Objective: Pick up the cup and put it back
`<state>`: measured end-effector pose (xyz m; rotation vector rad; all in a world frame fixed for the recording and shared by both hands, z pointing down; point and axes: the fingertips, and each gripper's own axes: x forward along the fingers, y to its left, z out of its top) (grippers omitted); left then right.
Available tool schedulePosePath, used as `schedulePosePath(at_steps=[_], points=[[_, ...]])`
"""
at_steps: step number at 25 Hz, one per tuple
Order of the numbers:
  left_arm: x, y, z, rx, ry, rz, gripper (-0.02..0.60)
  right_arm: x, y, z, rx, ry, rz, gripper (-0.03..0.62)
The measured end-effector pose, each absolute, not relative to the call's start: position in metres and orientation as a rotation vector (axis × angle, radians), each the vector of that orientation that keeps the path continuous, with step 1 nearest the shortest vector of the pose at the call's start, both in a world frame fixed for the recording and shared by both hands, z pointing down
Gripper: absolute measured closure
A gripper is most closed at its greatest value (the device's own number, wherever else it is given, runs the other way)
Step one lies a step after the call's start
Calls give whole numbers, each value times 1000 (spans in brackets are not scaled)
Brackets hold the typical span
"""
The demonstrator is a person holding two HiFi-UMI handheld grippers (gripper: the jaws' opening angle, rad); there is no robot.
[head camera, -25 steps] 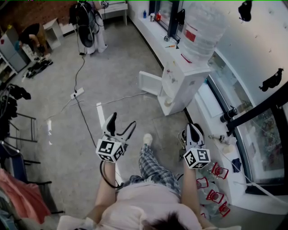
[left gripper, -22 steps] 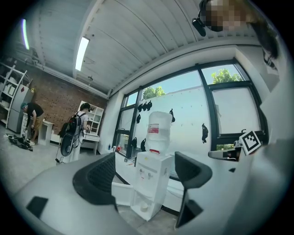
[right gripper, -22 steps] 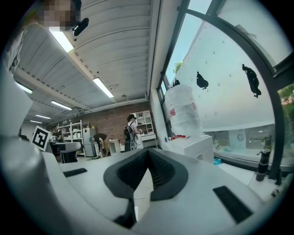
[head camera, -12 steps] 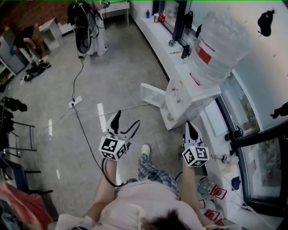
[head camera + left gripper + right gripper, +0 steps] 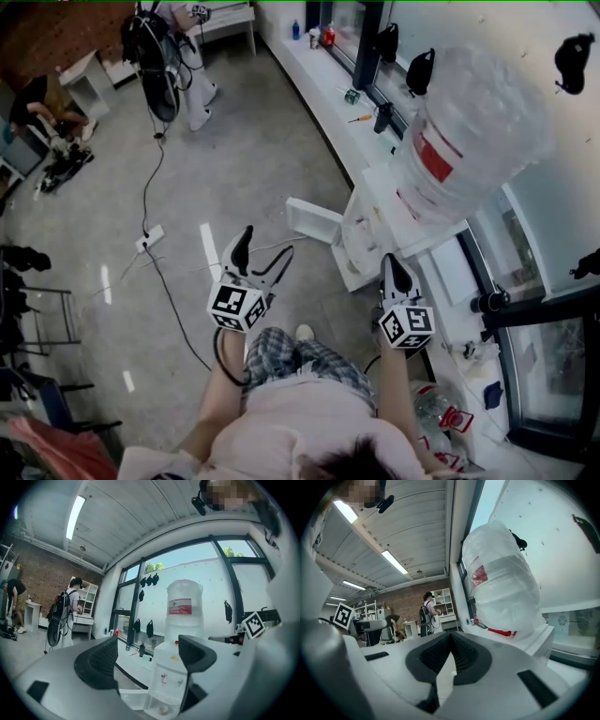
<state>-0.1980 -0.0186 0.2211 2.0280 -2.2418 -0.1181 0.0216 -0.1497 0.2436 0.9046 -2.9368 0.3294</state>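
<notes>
Both aimed at water dispenser [image 5: 373, 223] | left hand-held gripper [image 5: 265, 247] spread | right hand-held gripper [image 5: 393, 262] pressed together

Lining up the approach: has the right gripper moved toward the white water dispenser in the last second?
Yes. The right gripper has closed in on the white water dispenser.

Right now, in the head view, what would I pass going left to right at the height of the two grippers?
Power strip → left gripper → right gripper → black bottle.
</notes>
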Motion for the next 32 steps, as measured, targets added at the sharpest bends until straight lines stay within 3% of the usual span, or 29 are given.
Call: schedulePosePath(at_steps=[14, 32], points=[[-228, -104, 224, 2244, -1994, -62, 193, -9, -179, 247, 1159, -2855, 344, 577], [-191, -181, 288, 2516, -1598, 114, 193, 0, -185, 295, 1440, -2744, 306, 577]])
